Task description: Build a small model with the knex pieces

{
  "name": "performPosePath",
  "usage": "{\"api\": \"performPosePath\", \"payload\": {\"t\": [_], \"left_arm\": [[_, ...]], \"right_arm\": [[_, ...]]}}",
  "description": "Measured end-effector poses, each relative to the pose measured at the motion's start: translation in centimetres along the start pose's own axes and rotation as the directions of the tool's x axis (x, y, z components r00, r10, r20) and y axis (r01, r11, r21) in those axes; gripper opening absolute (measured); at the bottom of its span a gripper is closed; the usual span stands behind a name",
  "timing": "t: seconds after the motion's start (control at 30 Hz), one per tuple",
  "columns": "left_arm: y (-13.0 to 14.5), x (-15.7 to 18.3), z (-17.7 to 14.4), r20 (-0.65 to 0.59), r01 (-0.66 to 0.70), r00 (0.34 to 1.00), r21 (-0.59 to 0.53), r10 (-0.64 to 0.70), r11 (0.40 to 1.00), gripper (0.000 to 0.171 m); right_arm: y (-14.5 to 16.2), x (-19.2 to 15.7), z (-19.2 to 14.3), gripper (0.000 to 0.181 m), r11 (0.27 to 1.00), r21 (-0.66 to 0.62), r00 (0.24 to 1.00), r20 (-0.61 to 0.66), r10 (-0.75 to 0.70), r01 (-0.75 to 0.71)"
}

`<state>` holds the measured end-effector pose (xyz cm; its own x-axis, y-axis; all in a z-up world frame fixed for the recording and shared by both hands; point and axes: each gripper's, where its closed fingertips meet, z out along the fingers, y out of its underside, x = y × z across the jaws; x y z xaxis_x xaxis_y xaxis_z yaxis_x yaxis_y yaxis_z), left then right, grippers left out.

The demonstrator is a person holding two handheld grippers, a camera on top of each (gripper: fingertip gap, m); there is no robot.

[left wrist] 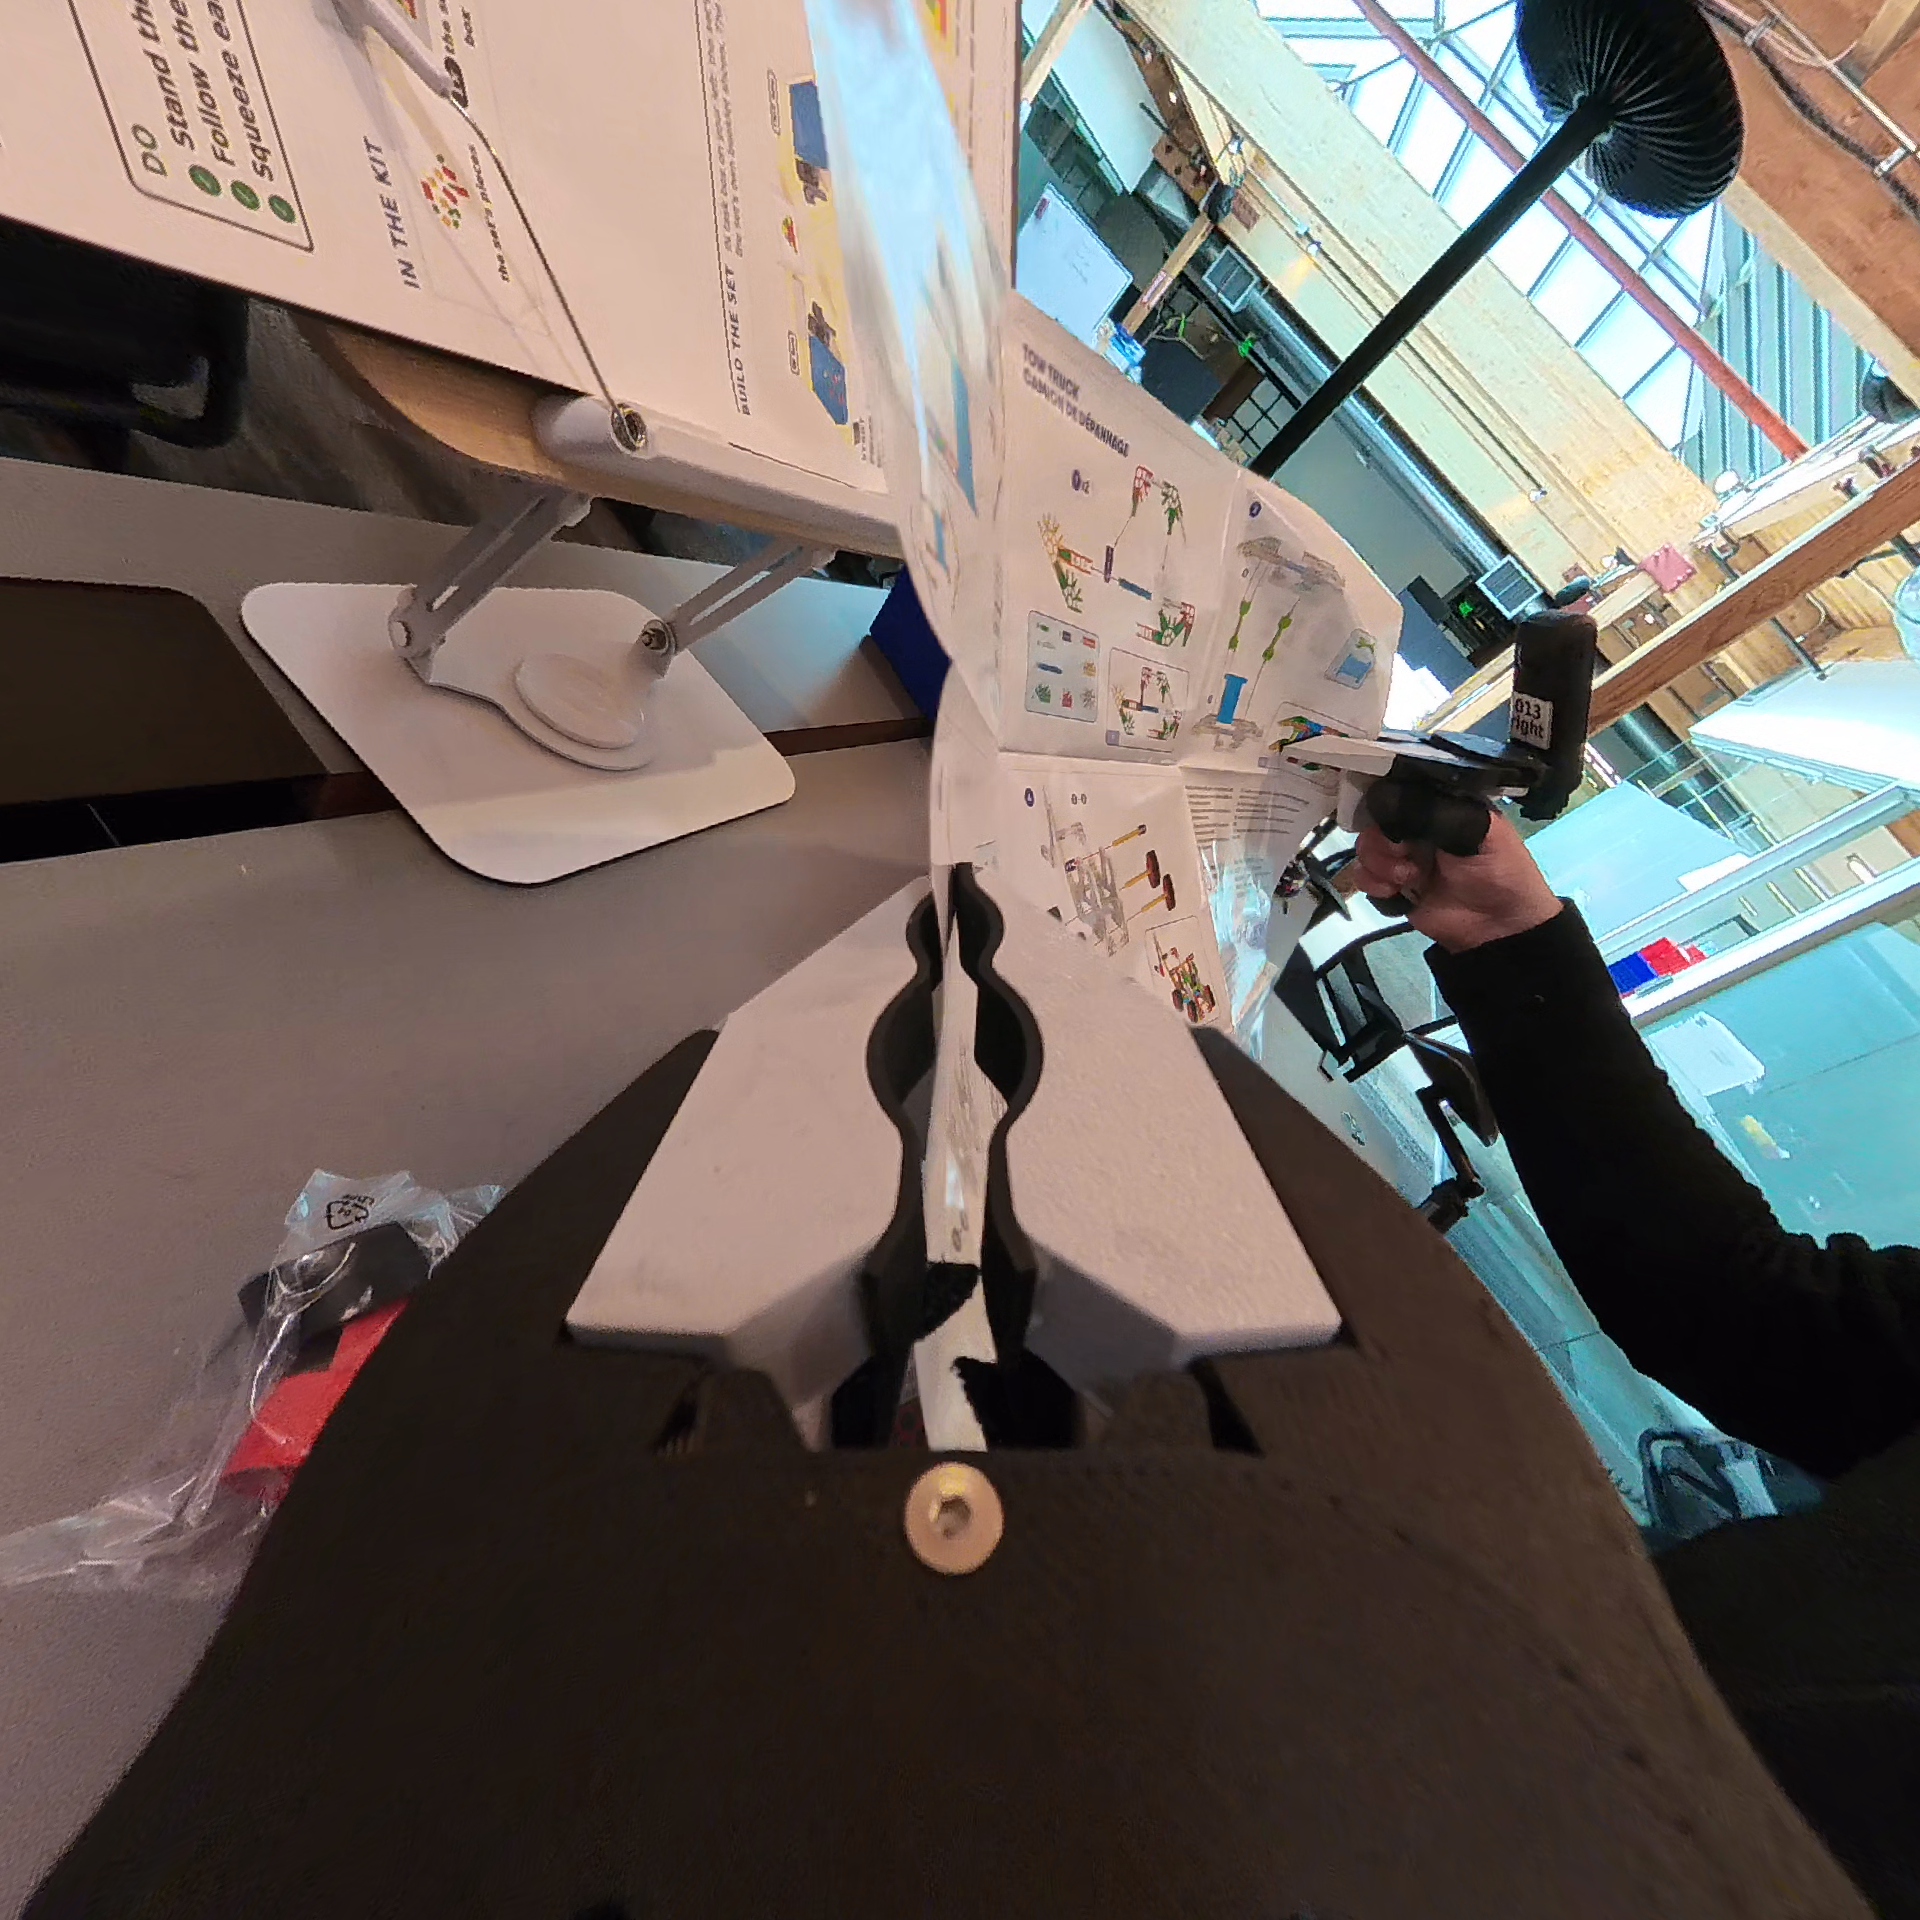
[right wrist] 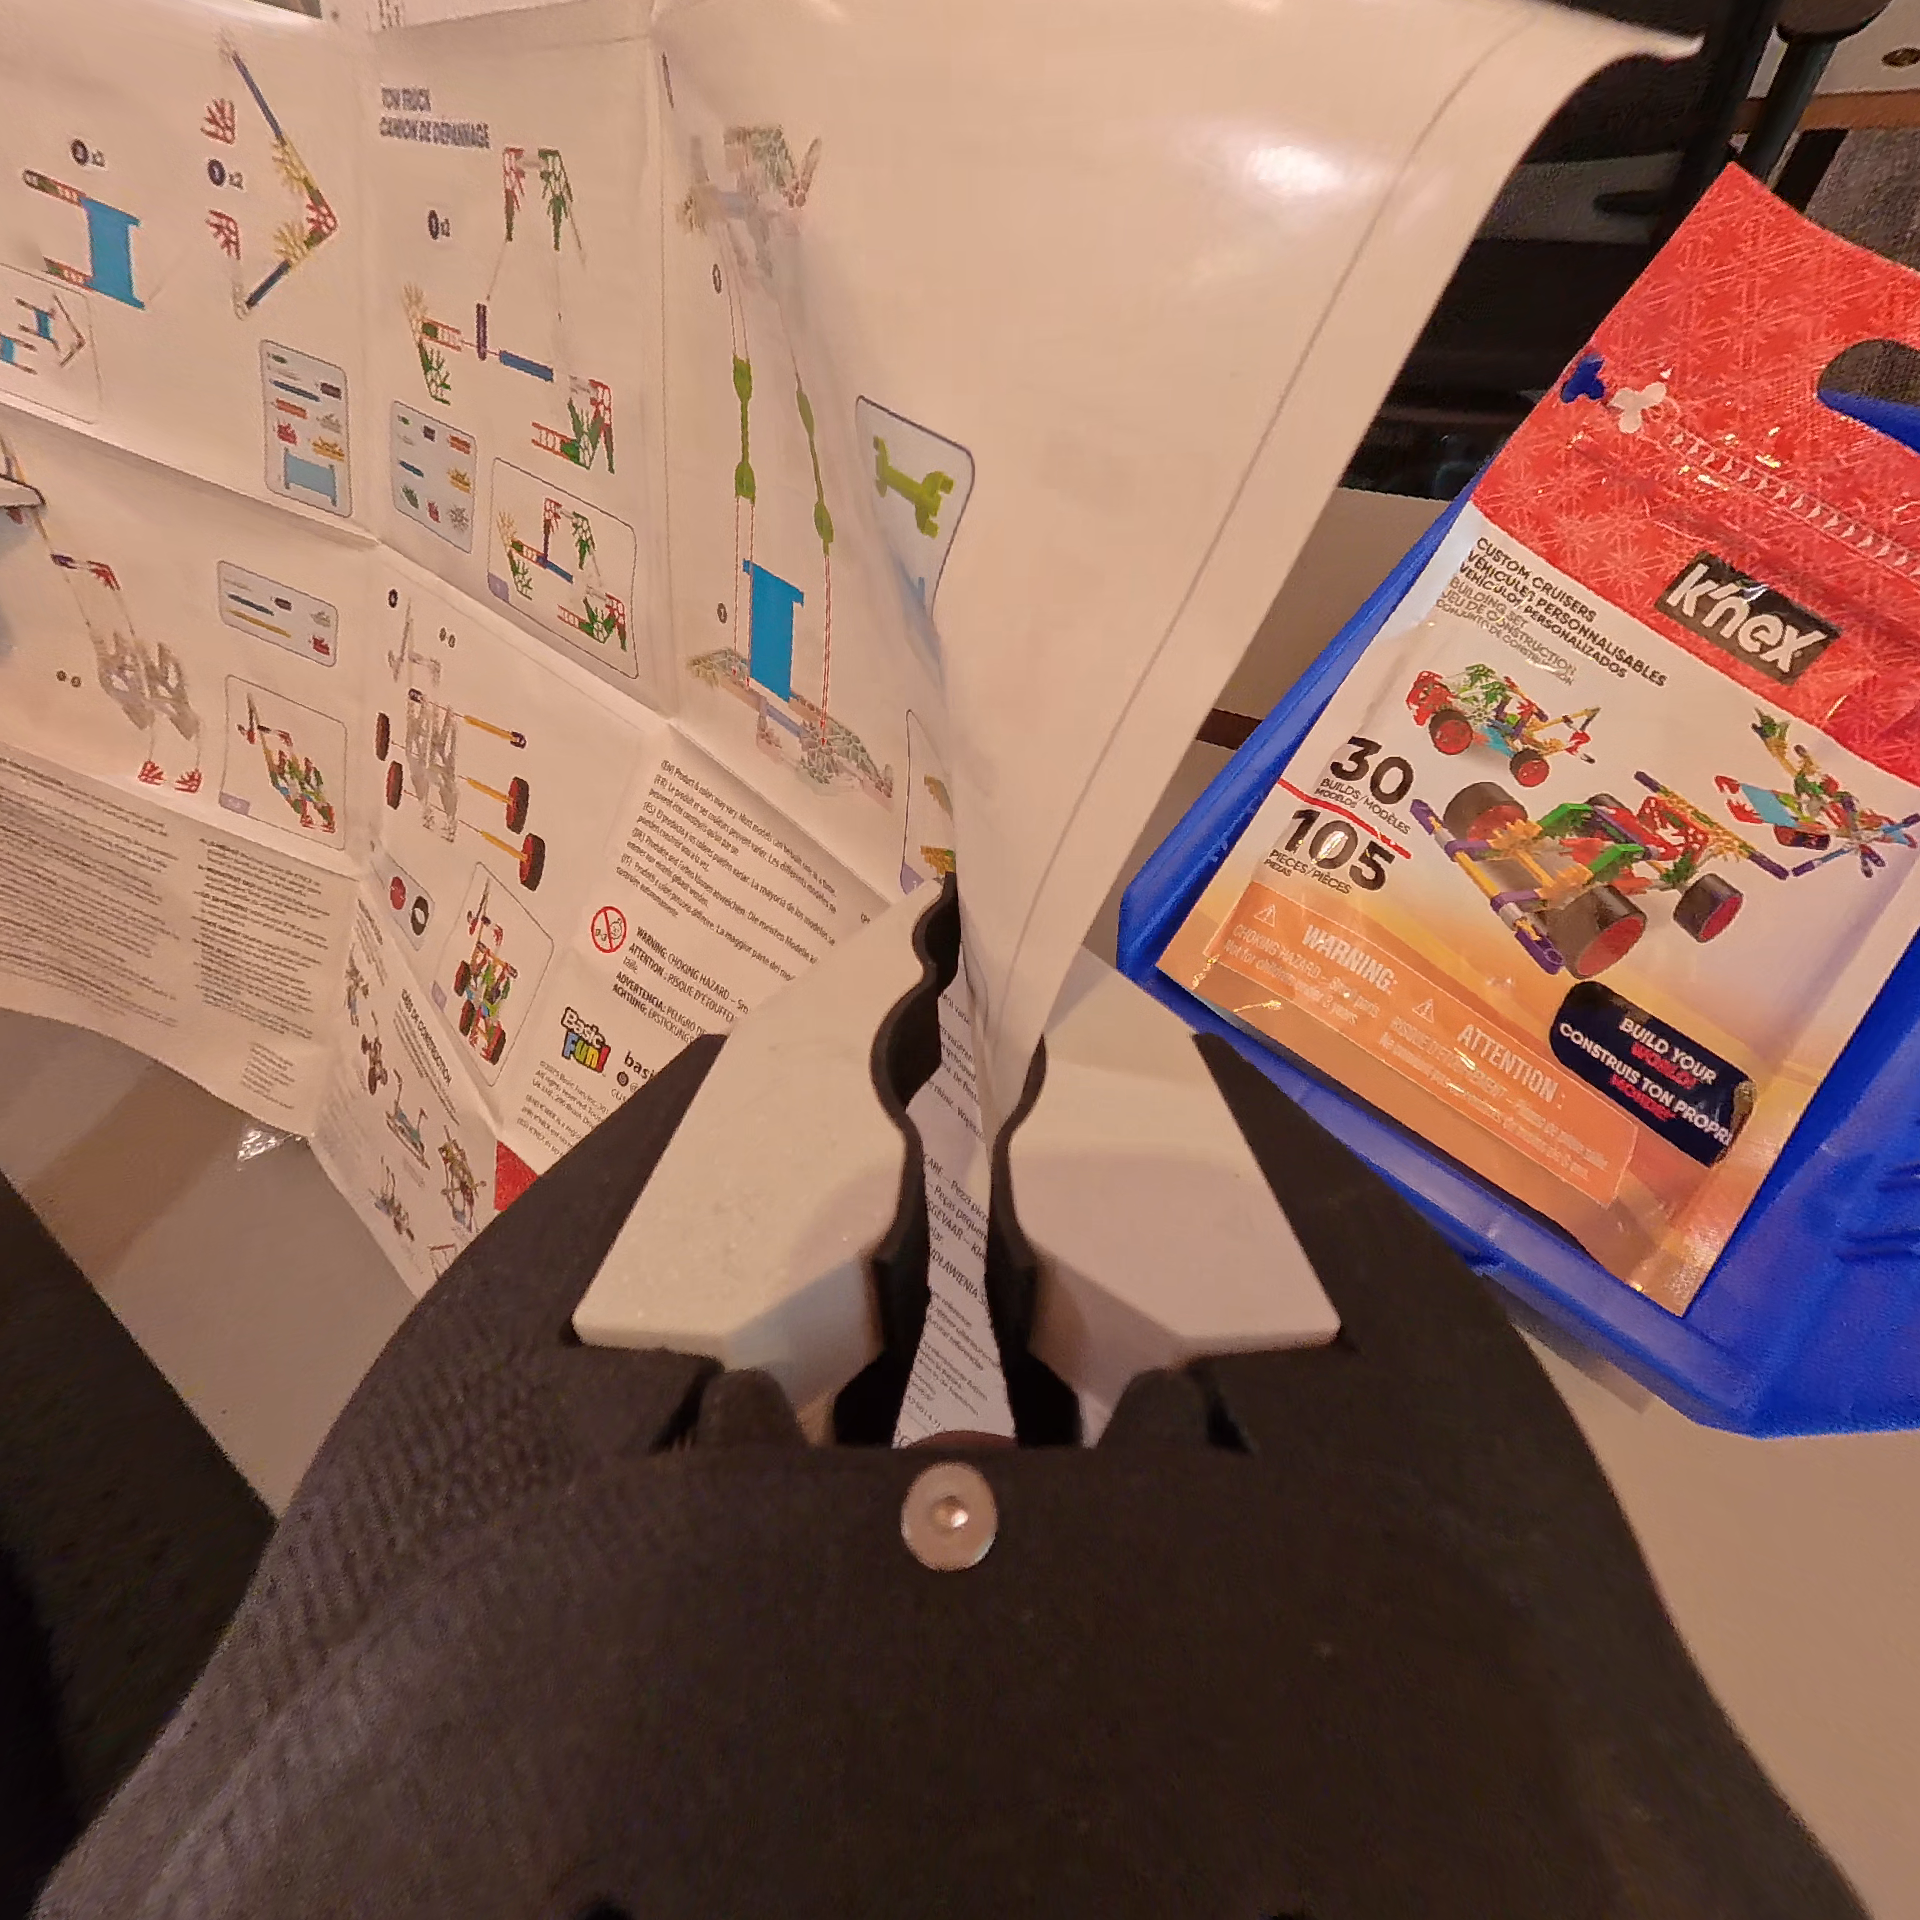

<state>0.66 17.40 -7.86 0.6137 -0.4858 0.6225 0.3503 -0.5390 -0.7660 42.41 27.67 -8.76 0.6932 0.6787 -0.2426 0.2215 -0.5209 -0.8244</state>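
Observation:
A large folded-out instruction sheet (left wrist: pixel 1132 582) with coloured building diagrams hangs in the air between both grippers. My left gripper (left wrist: pixel 954 883) is shut on one edge of it. My right gripper (right wrist: pixel 948 894) is shut on another edge of the same sheet (right wrist: pixel 468 520), which curls up and over to the right. In the left wrist view the right gripper (left wrist: pixel 1340 753) shows farther off, held by a hand in a black sleeve, pinching the sheet's far side.
A white stand (left wrist: pixel 509 717) with a printed board (left wrist: pixel 582 208) sits on the grey table (left wrist: pixel 312 1039). A clear plastic bag (left wrist: pixel 312 1309) lies at the left. A blue bin (right wrist: pixel 1226 883) holds a red toy-set pouch (right wrist: pixel 1579 831) at the right. The grippers' ends are close to 45 cm from one another.

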Motion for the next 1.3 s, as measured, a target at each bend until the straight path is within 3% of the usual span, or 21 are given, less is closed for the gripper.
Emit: {"api": "performPosePath", "payload": {"t": [0.67, 0.97, 1.07, 1.17, 1.3], "left_arm": [[0.9, -1.0, 0.4, -0.007, 0.015, 1.0, 0.006, -0.015, 1.0, 0.0], [1.7, -1.8, 0.2, 0.01, 0.028, 1.0, 0.001, -0.028, 1.0, 0.0], [1.9, -2.1, 0.1, 0.016, 0.033, 0.999, -0.001, -0.033, 0.999, 0.0], [2.2, -2.2, 0.1, 0.02, 0.035, 0.999, -0.004, -0.035, 0.999, 0.0], [2.6, -2.3, 0.2, 0.025, 0.041, 0.999, -0.006, -0.04, 0.999, 0.0]], "right_arm": [[0.6, -0.2, 2.0, 0.0, 0.999, 0.01, 0.999, -0.009, -0.035, 0.035], [2.7, 0.7, 0.4, 0.065, 0.999, -0.001, 0.996, -0.081, -0.033, 0.033], [3.8, 0.5, -1.2, 0.07, 0.999, -0.004, 0.991, -0.121, -0.053, 0.053], [4.7, -3.2, -2.0, 0.067, 0.996, -0.001, 0.994, -0.058, -0.091, 0.091], [7.9, -12.9, 0.3, 0.034, 0.979, -0.051, 0.97, 0.157, -0.185, 0.195]]}}
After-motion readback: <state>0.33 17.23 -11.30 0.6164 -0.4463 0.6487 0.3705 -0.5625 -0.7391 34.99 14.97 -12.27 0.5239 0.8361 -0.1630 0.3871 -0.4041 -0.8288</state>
